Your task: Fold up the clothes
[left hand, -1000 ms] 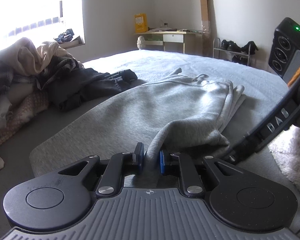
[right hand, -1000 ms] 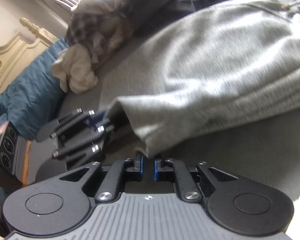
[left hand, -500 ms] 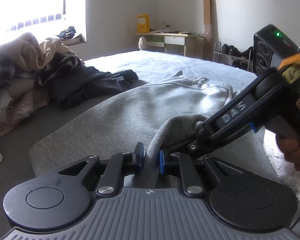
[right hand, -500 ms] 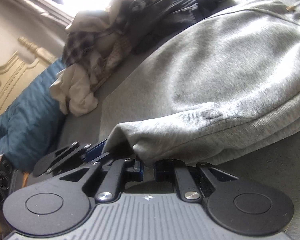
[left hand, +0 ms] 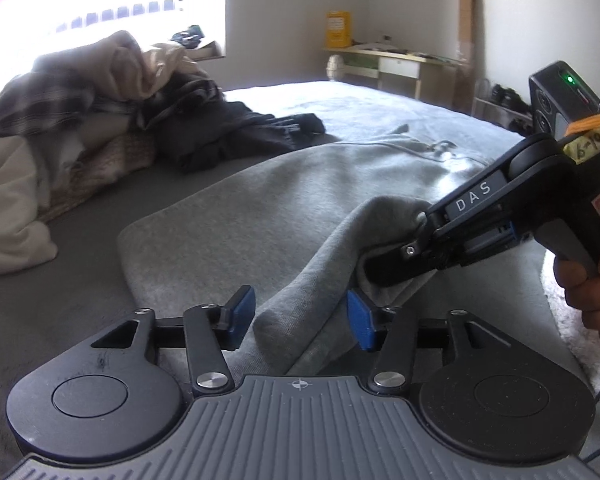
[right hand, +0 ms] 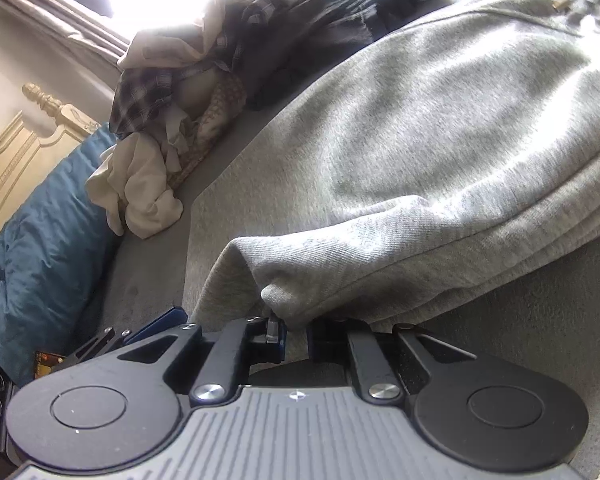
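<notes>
Two tongs at one folded edge of the soft grey fleece sweatshirt [left hand: 300, 184] on the bed [left hand: 360, 100] — left tongs [left hand: 300, 318] just opened, cloth loose between; right tongs [right hand: 296, 338] pinch it, we judge nearer.

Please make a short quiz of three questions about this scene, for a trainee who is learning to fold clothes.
1. True or false: the left tool is clamped on the grey hoodie.
2. Which tool grips the hoodie's fabric? A) left B) right C) neither
3. Fill in: the heap of unfolded clothes lies on the ____.

Key
1. False: its pads stand apart, just opened, with the fabric loose between them.
2. B: the right tool is shut on it.
3. bed.
</notes>
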A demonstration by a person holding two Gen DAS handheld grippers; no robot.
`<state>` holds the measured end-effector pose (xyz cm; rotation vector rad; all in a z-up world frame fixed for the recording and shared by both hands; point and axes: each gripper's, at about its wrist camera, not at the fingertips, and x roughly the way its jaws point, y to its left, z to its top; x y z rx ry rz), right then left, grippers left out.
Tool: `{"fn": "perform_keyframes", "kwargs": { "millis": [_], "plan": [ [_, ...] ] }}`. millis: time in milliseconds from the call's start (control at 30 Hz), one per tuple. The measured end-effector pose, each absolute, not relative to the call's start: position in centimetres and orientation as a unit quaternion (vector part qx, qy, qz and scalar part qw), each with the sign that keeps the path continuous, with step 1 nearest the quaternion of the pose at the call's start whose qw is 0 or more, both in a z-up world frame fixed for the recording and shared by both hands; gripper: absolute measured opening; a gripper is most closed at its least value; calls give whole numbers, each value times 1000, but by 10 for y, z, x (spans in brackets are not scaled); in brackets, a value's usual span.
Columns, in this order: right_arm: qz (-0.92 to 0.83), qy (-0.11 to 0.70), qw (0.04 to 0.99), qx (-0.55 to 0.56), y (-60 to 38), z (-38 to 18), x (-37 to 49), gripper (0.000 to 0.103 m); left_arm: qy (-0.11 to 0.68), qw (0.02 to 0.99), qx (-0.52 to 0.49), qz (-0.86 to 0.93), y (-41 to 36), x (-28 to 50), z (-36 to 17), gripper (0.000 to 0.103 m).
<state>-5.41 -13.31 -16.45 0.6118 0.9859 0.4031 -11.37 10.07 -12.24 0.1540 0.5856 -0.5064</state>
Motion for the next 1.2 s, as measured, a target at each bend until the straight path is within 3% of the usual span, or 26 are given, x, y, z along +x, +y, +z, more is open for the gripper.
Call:
{"fn": "perform_keyframes", "kwargs": {
  "millis": [133,367,433,533,667,867,933,1067,1200],
  "plan": [
    [187,467,812,295,-135,-167,-55,10,273,928,74,-244,95,-121,-118,62],
    [189,476,808,293,-135,-166,-53,12,289,928,99,-214,72,-109,-140,63],
    [191,483,809,276,-135,-161,-54,20,299,929,91,-197,70,-104,-147,63],
    [209,497,816,210,-130,-144,-57,37,304,931,73,-188,73,-103,-150,64],
    [293,467,828,100,-115,-105,-69,38,302,933,69,-183,74,-104,-151,67],
    [333,337,876,-84,-80,-62,-65,44,300,934,75,-178,72,-105,-149,70],
    [338,353,862,-138,-66,-70,-51,49,300,935,74,-174,72,-104,-149,71],
    [356,394,815,-232,-37,-89,-28,50,301,936,67,-169,73,-103,-148,73],
    [380,408,793,-246,-33,-97,-26,50,304,937,57,-165,76,-100,-149,76]
  ]
}}
